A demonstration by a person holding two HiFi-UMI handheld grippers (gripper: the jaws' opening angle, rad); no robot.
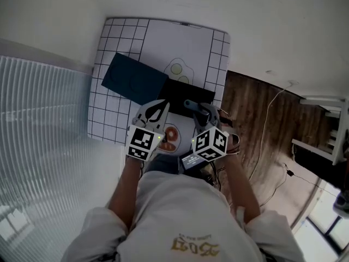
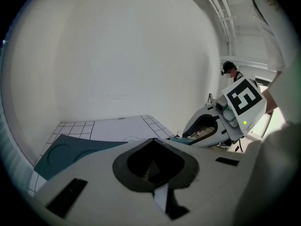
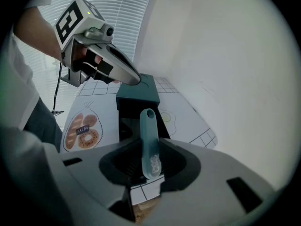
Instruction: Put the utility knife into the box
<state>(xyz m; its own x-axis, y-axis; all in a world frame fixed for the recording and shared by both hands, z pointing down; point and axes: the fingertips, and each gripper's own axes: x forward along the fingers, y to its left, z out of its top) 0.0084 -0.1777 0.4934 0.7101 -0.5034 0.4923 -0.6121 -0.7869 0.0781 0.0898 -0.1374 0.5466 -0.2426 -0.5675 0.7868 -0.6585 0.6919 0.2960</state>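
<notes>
A teal utility knife (image 3: 149,142) sticks out forward from my right gripper (image 3: 149,160), whose jaws are shut on its handle. In the head view the knife (image 1: 193,105) hangs over the near edge of the open black box (image 1: 188,91). In the right gripper view that box (image 3: 128,121) lies just beyond the knife's tip. A dark blue lid (image 1: 133,79) lies to the left of the box, partly on it. My left gripper (image 1: 162,106) hovers beside the box's near left corner, its fingers meeting at the tips with nothing between them.
Box and lid rest on a white gridded mat (image 1: 122,34) printed with a fried egg (image 1: 179,69) and a bread bag (image 3: 83,130). A white wall stands behind the table. Wooden floor (image 1: 256,124) with a cable lies to the right, ribbed panelling to the left.
</notes>
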